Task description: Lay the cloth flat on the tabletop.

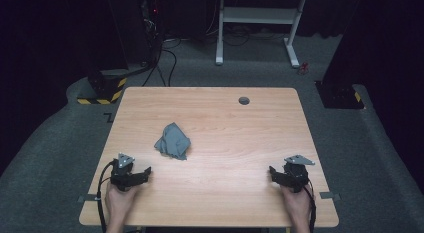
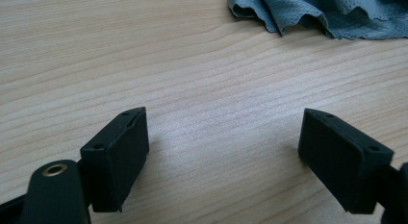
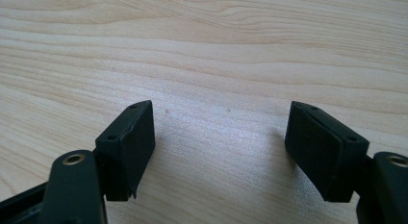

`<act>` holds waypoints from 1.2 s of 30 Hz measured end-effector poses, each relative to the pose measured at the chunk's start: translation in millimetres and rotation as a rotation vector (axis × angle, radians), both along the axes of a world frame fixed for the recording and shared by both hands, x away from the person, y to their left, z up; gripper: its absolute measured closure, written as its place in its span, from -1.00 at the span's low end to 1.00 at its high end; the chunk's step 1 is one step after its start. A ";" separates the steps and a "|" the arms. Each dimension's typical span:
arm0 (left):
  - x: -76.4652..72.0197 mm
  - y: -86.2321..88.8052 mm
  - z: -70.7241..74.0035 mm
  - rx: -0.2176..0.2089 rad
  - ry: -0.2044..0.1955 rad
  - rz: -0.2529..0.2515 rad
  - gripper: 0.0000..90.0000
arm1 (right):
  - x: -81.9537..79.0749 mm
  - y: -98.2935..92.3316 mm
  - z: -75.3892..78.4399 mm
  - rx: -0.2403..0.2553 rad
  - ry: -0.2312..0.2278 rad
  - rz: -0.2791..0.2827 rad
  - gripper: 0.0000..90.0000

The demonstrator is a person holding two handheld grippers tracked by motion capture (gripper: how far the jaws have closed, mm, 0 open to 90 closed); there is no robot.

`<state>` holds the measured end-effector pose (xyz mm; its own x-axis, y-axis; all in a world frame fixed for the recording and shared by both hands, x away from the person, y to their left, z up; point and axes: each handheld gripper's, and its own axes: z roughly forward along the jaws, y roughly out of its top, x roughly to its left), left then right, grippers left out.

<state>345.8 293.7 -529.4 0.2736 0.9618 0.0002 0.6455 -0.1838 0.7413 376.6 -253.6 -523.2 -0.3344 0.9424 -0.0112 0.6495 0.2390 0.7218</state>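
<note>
Resting low over the near left part of the table, the black two-jaw left gripper stands released, its jaws spread wide with bare wood between them; in the left gripper view the left gripper shows both flat black pads apart and clear of any object; the black two-jaw right gripper sits at the near right part of the table, likewise released, and in the right gripper view the right gripper has nothing but wood grain between its parted jaws; a hand holds the left gripper from the near edge, and another hand holds the right one, each with a dark cable trailing back; the crumpled grey-blue cloth lies in a heap on the light wooden rectangular table, beyond the left gripper and slightly to its right, near it but untouched, and well apart from the right gripper; in the left gripper view the cloth shows its wavy, textured hem at the top right; a small round dark grommet sits near the table's far edge.
</note>
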 end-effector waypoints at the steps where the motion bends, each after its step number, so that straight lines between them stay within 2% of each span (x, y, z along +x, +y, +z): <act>1: 0.0 -0.3 -0.1 -0.005 0.000 0.001 -0.59 | 0.0 0.0 0.0 0.000 0.000 0.000 -0.43; 22: -0.1 -2.8 0.3 0.002 0.010 0.001 -0.64 | -1.0 0.1 0.0 -0.001 -0.002 0.008 -0.42; 30: 0.8 -3.5 0.7 0.003 0.006 0.000 -0.59 | -1.1 0.1 0.0 -0.001 -0.002 0.009 -0.42; 36: 0.7 -5.1 0.6 -0.024 0.000 0.000 -0.57 | -1.5 0.2 0.0 -0.001 -0.001 0.012 -0.42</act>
<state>346.4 288.6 -528.8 0.2738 0.9615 -0.0226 0.6456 -0.1663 0.7453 375.1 -253.4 -523.1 -0.3455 0.9383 -0.0128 0.6458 0.2476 0.7222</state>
